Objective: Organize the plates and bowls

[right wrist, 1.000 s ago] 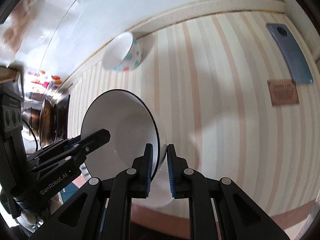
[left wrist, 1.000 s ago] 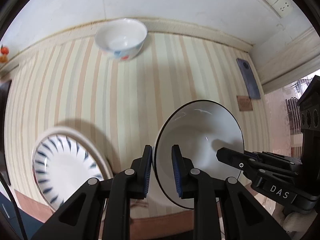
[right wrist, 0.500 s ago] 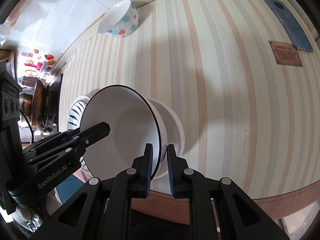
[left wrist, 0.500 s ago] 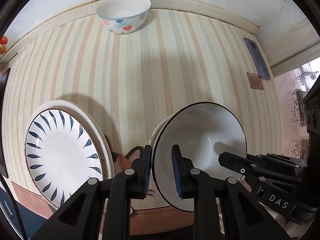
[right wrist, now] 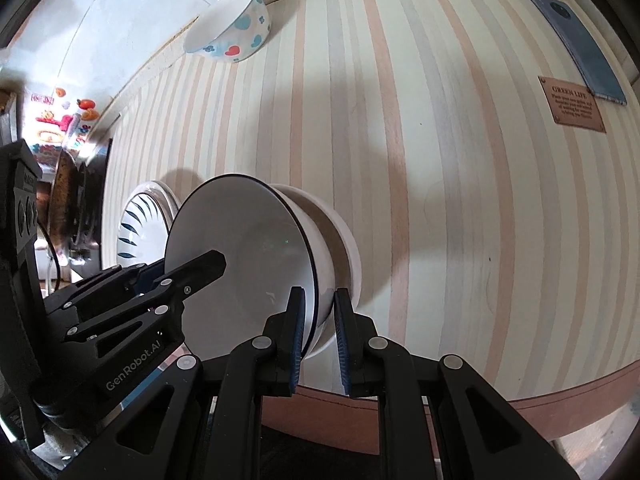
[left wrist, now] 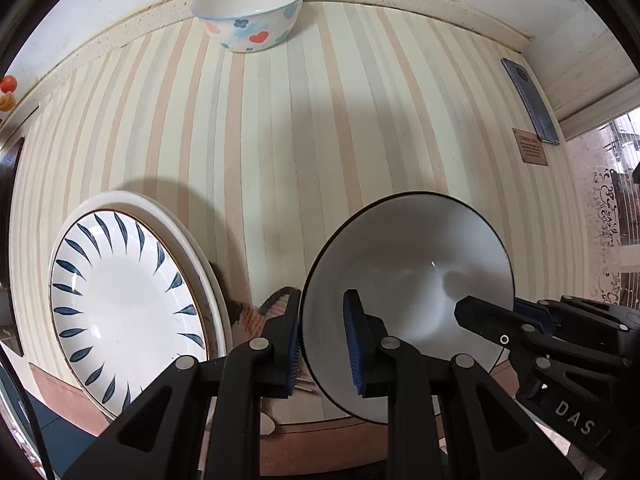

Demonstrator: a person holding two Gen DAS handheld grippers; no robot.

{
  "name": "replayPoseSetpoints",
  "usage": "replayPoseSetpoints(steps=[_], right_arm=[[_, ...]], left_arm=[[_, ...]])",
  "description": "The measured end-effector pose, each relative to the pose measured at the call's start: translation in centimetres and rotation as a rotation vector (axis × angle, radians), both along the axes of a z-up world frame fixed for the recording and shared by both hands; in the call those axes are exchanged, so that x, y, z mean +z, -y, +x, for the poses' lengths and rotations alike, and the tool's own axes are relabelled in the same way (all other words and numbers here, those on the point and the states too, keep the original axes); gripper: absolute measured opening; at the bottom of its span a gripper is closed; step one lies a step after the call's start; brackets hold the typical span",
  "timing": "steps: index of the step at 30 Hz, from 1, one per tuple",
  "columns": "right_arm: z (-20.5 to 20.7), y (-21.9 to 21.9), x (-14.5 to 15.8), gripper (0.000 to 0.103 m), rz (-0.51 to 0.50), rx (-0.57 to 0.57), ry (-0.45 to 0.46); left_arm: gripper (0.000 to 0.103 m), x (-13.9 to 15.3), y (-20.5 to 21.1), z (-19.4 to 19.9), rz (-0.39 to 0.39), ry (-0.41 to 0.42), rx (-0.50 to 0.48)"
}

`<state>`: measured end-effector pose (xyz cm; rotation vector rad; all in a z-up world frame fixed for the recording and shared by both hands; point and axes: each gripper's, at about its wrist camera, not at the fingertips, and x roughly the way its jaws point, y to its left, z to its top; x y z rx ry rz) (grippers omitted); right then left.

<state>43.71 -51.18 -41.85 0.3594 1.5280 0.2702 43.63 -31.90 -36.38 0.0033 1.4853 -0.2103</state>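
Two grippers share one load: the left gripper [left wrist: 320, 344] and the right gripper [right wrist: 318, 322] each clench opposite sides of the rim of the dark-rimmed white bowl [left wrist: 408, 300], one finger inside the wall and one outside. The bowl sits tilted between them, above the near edge of the striped tabletop [left wrist: 280, 140]. In the right wrist view its underside appears nested in, or just over, a second white bowl [right wrist: 340, 248] beyond the right fingers; whether the two touch cannot be told.

The main risk is judged to be the shared grip itself. If the two hands drift apart or twist unevenly, the glazed rim may slip from one pair of fingers and the bowl would swing or drop onto the bowl below, chipping either. Letting go while it is tilted could make it seat crooked and rock. The blue-leaf plate [left wrist: 124, 300] lies just left of the left fingers, near enough to be clipped by a sideways move. The heart-patterned bowl [left wrist: 250, 12] stands far ahead, well apart.
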Motion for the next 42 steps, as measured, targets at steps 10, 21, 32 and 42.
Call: replayPoseSetpoints(steps=[10, 21, 32, 42], right_arm=[[0.1, -0.8, 0.8, 0.022, -0.092, 0.06, 0.021], [1.6, 2.7, 5.0, 0.042, 0.021, -0.022, 0.061], [15.3, 2.0, 6.6, 0.074, 0.184, -0.07, 0.156], [25.5, -2.9, 0.7, 0.076, 0.121, -0.019, 0.094]], left_arm=[[0.018, 0.4, 0.2, -0.2, 0.005, 0.014, -0.003], [0.027, 7.1, -3.4, 2.8, -0.103, 0.116, 0.105], [0.035, 5.6, -11.2, 17.8, -0.187, 0.08, 0.333], [0.04, 0.4, -13.7, 23.6, -0.199, -0.012, 0.426]])
